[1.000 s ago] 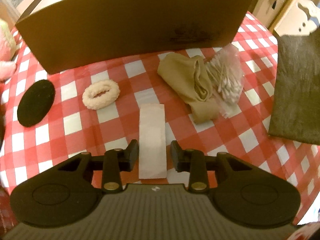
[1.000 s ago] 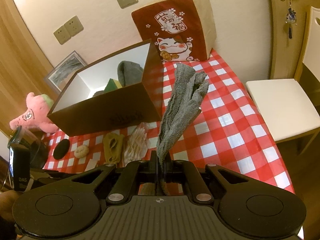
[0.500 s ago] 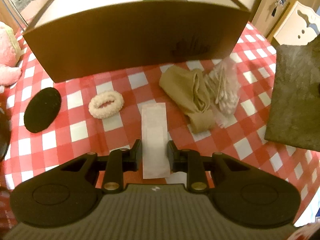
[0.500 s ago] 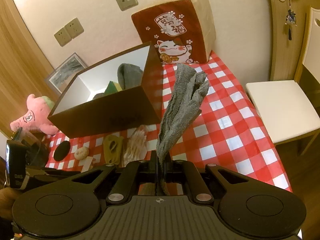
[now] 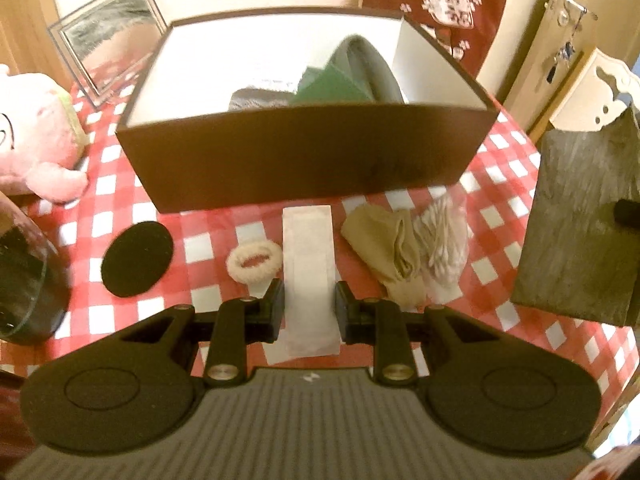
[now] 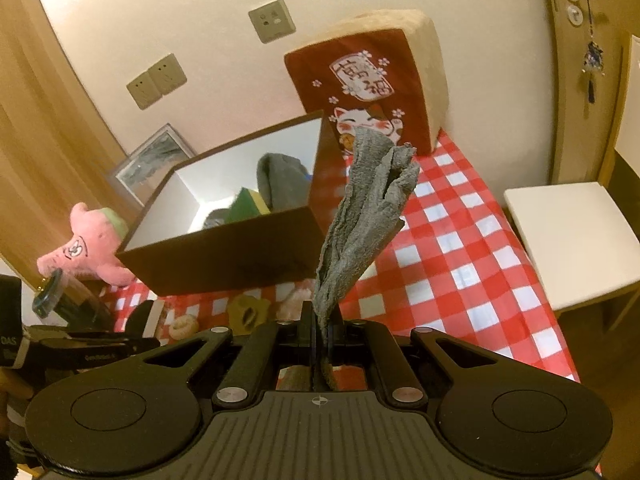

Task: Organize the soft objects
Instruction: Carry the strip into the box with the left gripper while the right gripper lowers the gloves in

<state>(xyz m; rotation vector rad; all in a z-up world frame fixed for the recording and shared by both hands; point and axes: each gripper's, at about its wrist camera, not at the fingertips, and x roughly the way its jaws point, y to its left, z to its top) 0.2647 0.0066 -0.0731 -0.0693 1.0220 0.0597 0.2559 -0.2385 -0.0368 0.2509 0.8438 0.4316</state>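
The left gripper (image 5: 309,306) clamps a white flat pad (image 5: 308,264) between its fingers, lifted off the table (image 5: 500,200). The right gripper (image 6: 320,330) pinches a grey towel (image 6: 368,216). Beyond both stands the brown box (image 5: 308,156).

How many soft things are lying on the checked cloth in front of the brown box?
4: a black round pad at left, a cream hair tie, a tan stocking, and a bag of cotton swabs at right. Others may be hidden behind the white packet.
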